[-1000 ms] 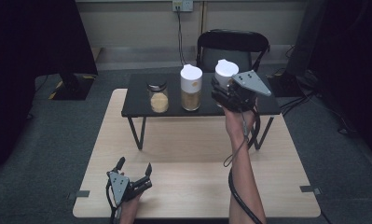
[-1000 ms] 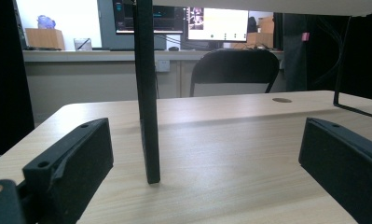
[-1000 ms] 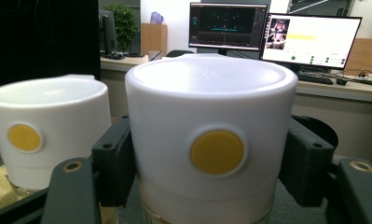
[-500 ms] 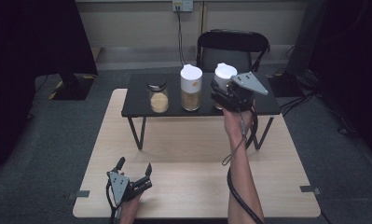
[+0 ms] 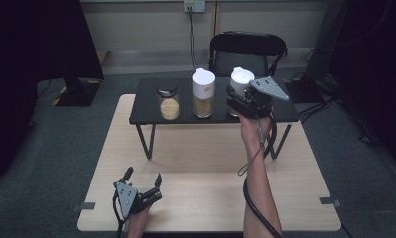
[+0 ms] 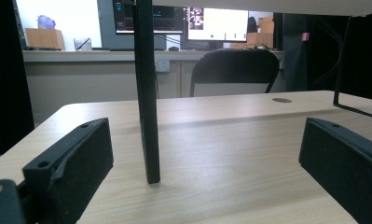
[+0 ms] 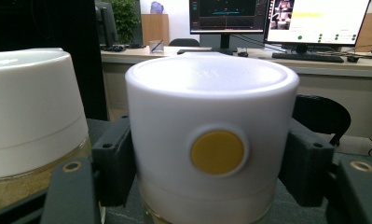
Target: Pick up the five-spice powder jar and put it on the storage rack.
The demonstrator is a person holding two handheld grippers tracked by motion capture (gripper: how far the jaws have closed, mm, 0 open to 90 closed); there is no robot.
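Note:
Three jars stand in a row on a low black shelf (image 5: 146, 113): a small open glass jar (image 5: 168, 105), a tall white-lidded jar (image 5: 203, 94) and a second white-lidded jar (image 5: 240, 78) at the right. My right gripper (image 5: 236, 98) is shut on that right jar. In the right gripper view its fingers (image 7: 113, 158) press both sides of the white lid (image 7: 211, 107), which carries a yellow dot, and the middle jar (image 7: 30, 107) is beside it. My left gripper (image 5: 144, 174) rests open on the wooden table (image 5: 200, 198) near its front left, its gap (image 6: 207, 163) bare.
A black chair (image 5: 247, 49) stands behind the shelf. The shelf's thin black leg (image 6: 147, 93) rises just ahead of the left gripper. The right gripper's cable (image 5: 252, 198) trails along the forearm. Dark screens flank the table on grey carpet.

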